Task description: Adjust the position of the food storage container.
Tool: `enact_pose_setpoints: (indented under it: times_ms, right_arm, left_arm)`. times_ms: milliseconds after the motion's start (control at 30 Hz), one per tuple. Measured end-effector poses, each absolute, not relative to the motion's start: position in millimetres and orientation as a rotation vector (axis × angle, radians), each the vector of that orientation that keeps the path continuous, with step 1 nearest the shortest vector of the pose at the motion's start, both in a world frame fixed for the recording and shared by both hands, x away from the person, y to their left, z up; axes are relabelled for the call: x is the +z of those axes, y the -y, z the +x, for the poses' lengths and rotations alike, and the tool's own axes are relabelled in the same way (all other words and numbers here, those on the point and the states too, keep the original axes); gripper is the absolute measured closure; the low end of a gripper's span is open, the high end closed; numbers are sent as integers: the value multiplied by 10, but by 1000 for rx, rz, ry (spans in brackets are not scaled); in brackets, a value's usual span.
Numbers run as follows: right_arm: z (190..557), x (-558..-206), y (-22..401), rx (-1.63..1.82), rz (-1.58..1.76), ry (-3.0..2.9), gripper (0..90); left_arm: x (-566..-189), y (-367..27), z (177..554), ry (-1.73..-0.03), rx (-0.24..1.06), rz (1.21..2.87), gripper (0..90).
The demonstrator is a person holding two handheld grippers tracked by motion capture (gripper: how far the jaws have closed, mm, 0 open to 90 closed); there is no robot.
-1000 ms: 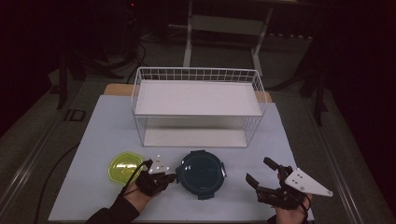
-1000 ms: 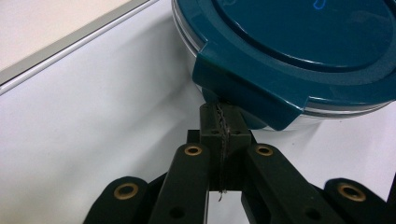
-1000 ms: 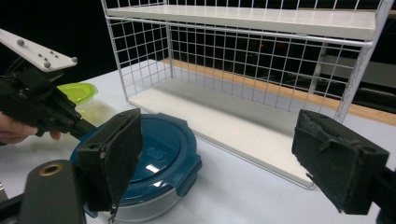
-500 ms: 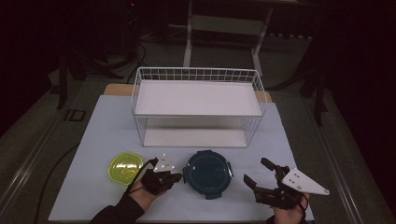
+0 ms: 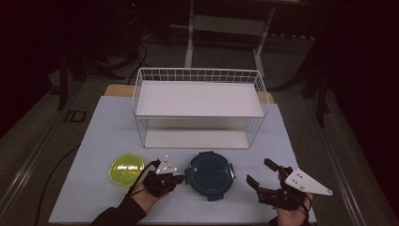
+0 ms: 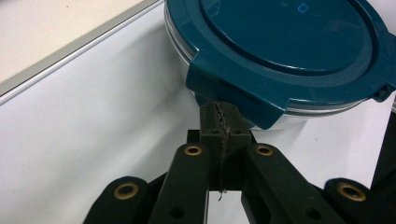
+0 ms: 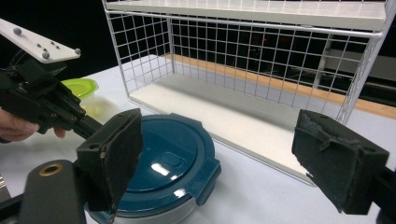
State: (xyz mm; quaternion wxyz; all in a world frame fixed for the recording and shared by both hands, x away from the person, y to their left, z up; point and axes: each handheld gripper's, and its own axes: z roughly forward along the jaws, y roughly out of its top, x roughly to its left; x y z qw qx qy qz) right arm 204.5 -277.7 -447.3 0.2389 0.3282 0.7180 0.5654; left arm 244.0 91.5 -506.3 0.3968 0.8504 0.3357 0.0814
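- Teal-lidded container sits just right of the clenched left tool, tips at its left latch tab.
- Right tool, released, waits well right.

Gleaming glossy, smooth teal plastic on the container lid, showing white-coated metal wire on the rack, looking matt, rough black on the tongs' pads.

One teal lidded container, one yellow-green bowl, one white wire rack with two shelves, and two handheld grippers, left and right, on one table.
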Motion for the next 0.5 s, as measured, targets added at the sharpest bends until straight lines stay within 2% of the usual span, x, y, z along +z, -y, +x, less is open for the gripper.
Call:
enact_pose_setpoints:
  times_ms: [500]
  right_arm:
    - [2153, -4473, 2798, 1531, 865, -1970, 161]
  left_arm:
    - [-5052, -638, 2542, -802, 189, 2178, 891]
